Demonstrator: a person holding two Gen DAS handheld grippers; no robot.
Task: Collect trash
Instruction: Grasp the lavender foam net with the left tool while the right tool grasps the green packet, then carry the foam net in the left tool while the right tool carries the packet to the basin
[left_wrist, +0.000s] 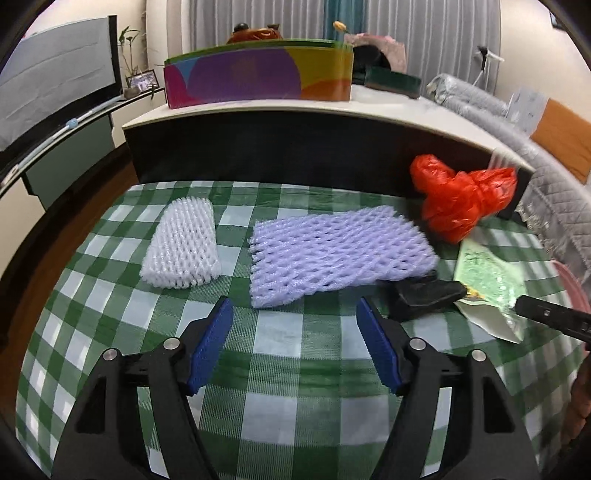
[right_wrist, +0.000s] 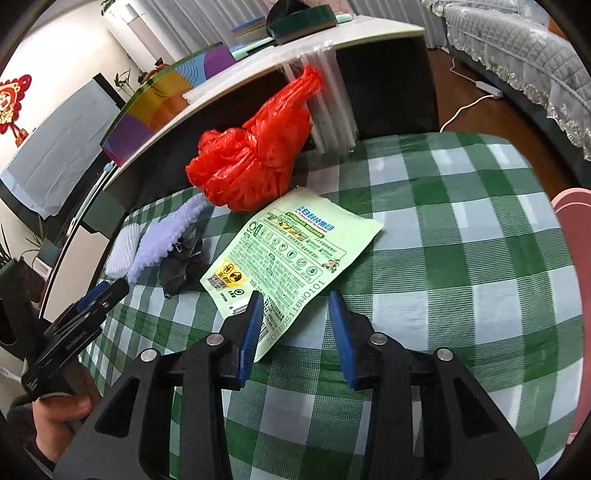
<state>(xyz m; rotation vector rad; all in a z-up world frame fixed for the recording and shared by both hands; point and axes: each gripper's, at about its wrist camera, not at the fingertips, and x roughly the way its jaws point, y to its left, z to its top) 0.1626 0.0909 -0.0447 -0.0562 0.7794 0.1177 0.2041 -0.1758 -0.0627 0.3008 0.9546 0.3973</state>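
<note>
Fingers (left_wrist: 373, 343) of left gripper (left_wrist: 295, 314) gaping, empty, angling down w/ purple foam net (left_wrist: 332, 254) just above. Right gripper (right_wrist: 295, 299) parted, nothing pinched, green pouch (right_wrist: 291, 254) corner lying btwn tips.

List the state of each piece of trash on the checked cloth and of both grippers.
White foam fruit net: flat, untouched.
Lilac foam fruit net: flat, untouched.
Crumpled black plastic wrapper: beside the lilac net.
Red plastic bag: knotted, bunched.
Pale green printed packet: flat, near corner between the right fingers.
Left gripper: open, empty.
Right gripper: open, not gripping.
</note>
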